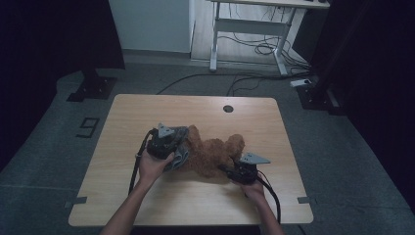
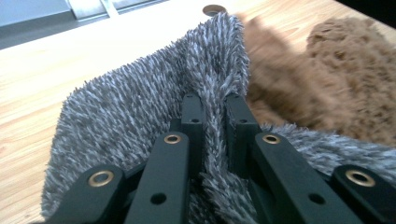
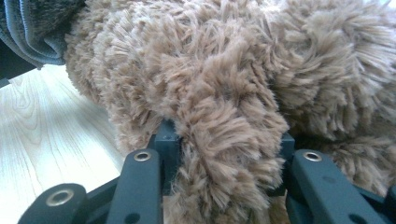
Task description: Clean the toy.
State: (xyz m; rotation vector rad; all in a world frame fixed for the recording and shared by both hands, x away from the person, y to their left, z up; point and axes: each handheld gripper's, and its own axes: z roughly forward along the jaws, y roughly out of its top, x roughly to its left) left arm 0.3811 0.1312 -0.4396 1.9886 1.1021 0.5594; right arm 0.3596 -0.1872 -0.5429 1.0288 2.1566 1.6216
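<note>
The left gripper (image 2: 214, 109) has its fingers pinched tight on a fold of grey cloth (image 2: 140, 107), beside the brown plush toy (image 1: 215, 152) on the bench (image 1: 195, 196). The right gripper (image 3: 224, 140) clamps a furry limb between its fingers. Judging by this, both grips are made; dressing or covering the toy remains.

left gripper (image 1: 169, 138): black, grey three-cornered plate, black cable
right gripper (image 1: 243, 168): likewise
fingers (image 2: 192, 122): black, apparently brass-ringed screw holes

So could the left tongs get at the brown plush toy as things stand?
Probably not right away: the left tongs are shut on a fold of the grey shaggy cloth. The brown plush toy lies right beside it, so they would likely have to let go first.
</note>
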